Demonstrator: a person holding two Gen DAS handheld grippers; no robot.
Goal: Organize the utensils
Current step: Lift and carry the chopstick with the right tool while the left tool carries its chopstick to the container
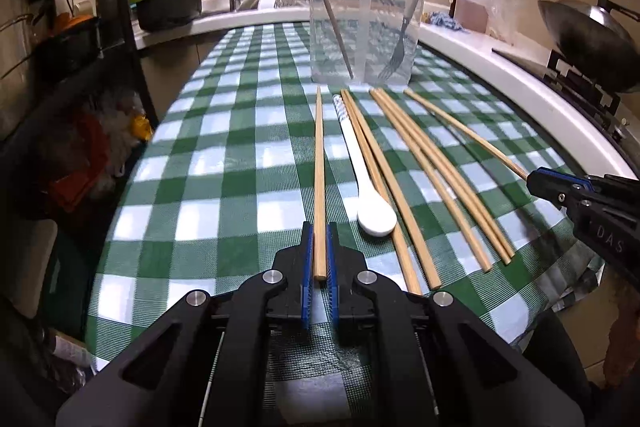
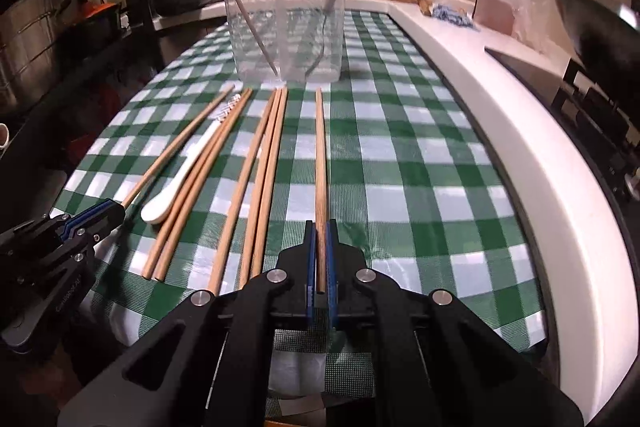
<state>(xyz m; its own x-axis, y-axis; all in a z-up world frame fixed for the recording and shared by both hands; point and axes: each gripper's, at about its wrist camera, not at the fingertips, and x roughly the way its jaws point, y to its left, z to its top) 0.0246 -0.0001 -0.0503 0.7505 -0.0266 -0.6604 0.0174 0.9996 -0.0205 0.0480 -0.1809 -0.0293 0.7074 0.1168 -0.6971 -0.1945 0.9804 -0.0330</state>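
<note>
Each gripper's fingers pinch one chopstick (left gripper [image 1: 319, 247], right gripper [image 2: 320, 247]); both sticks lie long-ways, pointing at the clear tub [image 1: 364, 27].

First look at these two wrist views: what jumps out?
Each hand-held gripper is shut on a wooden chopstick at its near end: the left hand-held gripper on the leftmost chopstick, the right hand-held gripper on the rightmost chopstick. Between them lie more chopsticks and a white spoon on the green checked tablecloth. Behind stands a clear plastic container holding a fork.
</note>
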